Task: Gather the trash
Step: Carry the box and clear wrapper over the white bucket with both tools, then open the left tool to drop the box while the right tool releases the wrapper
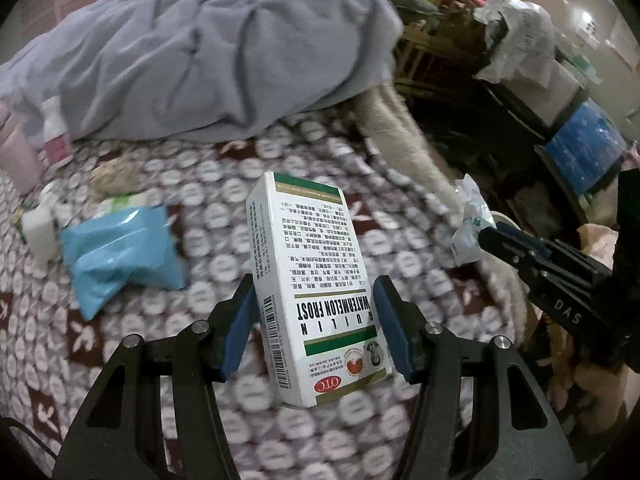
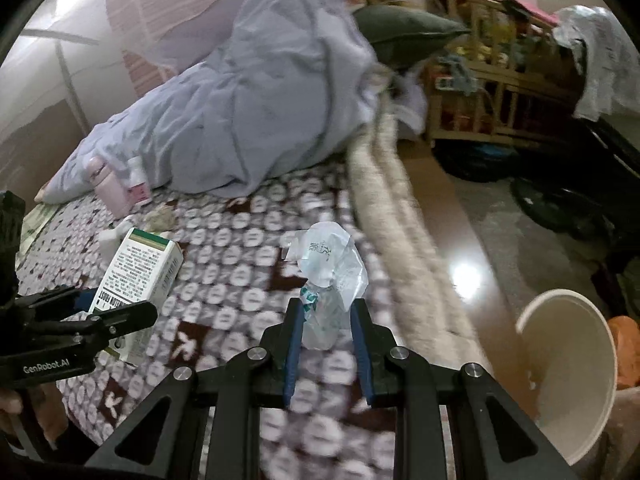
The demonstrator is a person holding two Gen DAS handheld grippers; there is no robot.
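My left gripper (image 1: 316, 296) is shut on a white and green medicine box (image 1: 308, 280), held above the patterned bedspread (image 1: 208, 184). The same box (image 2: 136, 272) shows at the left of the right wrist view, in the left gripper (image 2: 120, 314). My right gripper (image 2: 324, 310) is shut on a crumpled clear plastic wrapper (image 2: 330, 264), which sticks up past the blue pads. In the left wrist view that wrapper (image 1: 470, 224) hangs off the right gripper (image 1: 486, 238) at the bed's right edge. A cream waste bin (image 2: 576, 376) stands on the floor at the lower right.
On the bed lie a blue plastic pouch (image 1: 124, 252), a crumpled tissue (image 1: 114, 178), a small white bottle (image 1: 40, 228) and pink containers (image 2: 110, 186). A grey duvet (image 1: 208, 52) covers the far side. Wooden furniture (image 2: 492, 92) and clutter stand beyond the floor.
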